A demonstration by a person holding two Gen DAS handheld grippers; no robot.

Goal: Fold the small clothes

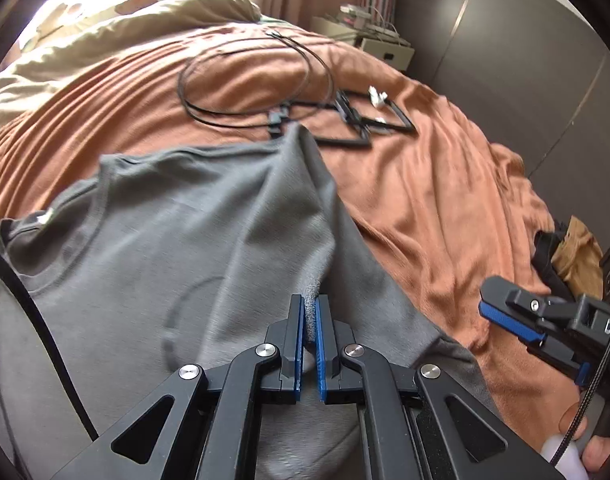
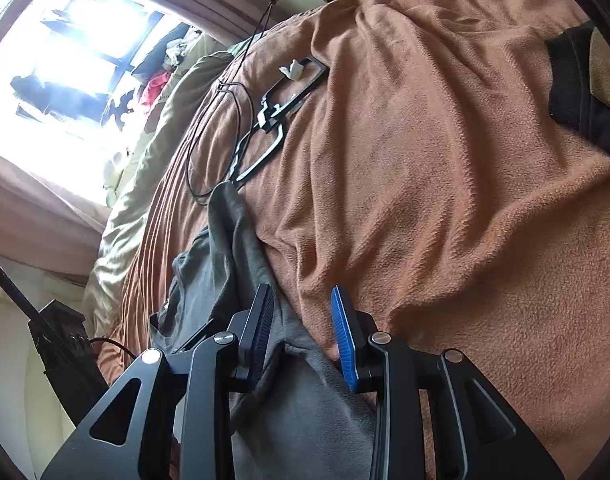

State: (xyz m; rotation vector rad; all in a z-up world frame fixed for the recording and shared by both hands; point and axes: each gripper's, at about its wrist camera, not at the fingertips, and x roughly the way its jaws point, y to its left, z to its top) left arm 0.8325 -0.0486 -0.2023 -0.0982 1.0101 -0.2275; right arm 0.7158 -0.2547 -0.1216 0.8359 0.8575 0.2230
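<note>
Your left gripper (image 1: 310, 312) pinched grey cotton T-shirt (image 1: 177, 216) fold | right gripper (image 2: 303, 320) stood apart astride hem | thin pinch could have slipped near orange fleece blanket (image 1: 425, 200) edge

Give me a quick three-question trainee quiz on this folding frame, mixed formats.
1. True or false: the left tongs are shut on a fold of the grey T-shirt.
2. What does the T-shirt lie on? A) white sheet B) orange blanket C) wooden floor
3. Fill in: beyond the T-shirt's far corner lie black frames and a looped black ____.

Key: 1 true. 2 B. 3 cable. Note: the right tongs stand apart over the shirt's edge, gripping nothing.
</note>
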